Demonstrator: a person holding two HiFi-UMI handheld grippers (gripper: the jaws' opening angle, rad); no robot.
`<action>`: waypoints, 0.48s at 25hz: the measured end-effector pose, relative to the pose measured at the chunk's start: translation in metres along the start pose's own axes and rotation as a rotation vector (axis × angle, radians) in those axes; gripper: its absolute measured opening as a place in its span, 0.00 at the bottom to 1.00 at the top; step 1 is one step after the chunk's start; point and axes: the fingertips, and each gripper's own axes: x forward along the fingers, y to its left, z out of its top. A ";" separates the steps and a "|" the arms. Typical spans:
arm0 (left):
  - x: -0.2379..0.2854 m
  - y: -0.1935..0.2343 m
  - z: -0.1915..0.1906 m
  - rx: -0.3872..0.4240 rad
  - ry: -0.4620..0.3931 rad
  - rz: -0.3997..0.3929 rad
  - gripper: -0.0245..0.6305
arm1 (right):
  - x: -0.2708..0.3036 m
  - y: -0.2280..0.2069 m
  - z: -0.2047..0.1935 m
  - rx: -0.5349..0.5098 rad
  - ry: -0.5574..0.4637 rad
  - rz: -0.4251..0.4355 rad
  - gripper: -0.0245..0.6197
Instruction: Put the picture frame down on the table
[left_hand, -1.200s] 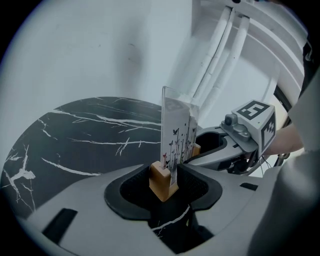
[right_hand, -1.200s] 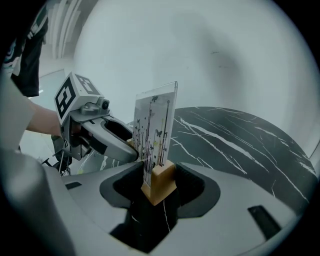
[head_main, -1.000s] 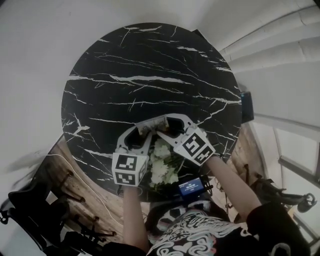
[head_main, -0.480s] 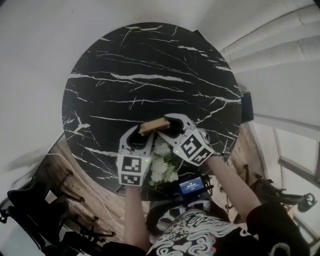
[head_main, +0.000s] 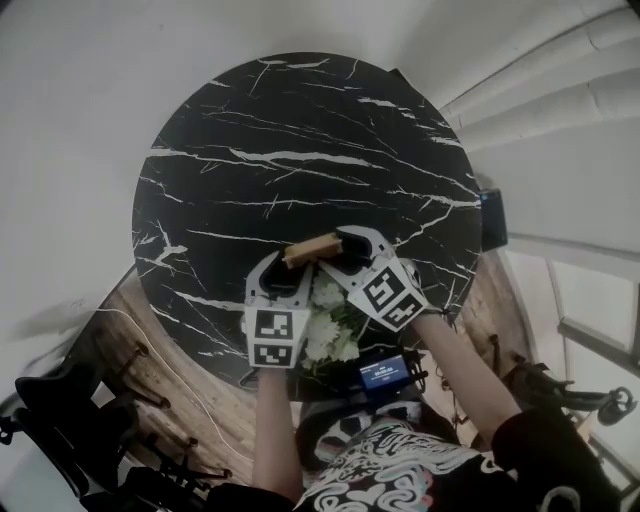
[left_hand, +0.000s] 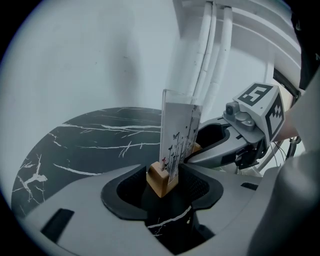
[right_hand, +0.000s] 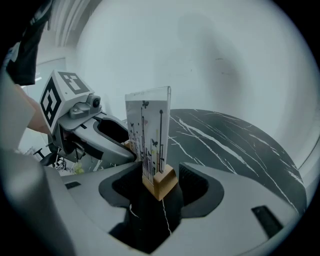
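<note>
White flowers (head_main: 325, 325) sit at the table's near edge, just under both grippers, with a small screen device (head_main: 380, 372) beside them on the person's side. The left gripper (head_main: 285, 268) is clamped on one end of the picture frame (head_main: 312, 247), its jaws closed against the wooden base (left_hand: 161, 180) on both sides. The right gripper (head_main: 342, 255) is clamped on the other end of the same base, pads tight to the wood. The two grippers face each other and each shows in the other's view. The frame stands upright between them, its clear panel (right_hand: 148, 132) printed with thin stems and butterflies. The base is low over the near part of the round black marble table (head_main: 300, 140); can't tell if it touches the top. The far part of the table is bare dark stone with white veins, and a plain white wall (left_hand: 100, 55) is behind
</note>
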 end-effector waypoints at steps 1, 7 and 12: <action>-0.002 0.001 0.002 -0.001 -0.007 0.005 0.33 | -0.002 -0.001 0.002 0.001 -0.002 -0.006 0.34; -0.023 0.003 0.015 -0.006 -0.056 0.028 0.34 | -0.023 0.004 0.017 0.022 -0.026 -0.035 0.34; -0.054 0.003 0.033 -0.030 -0.130 0.053 0.34 | -0.051 0.016 0.032 0.050 -0.063 -0.090 0.34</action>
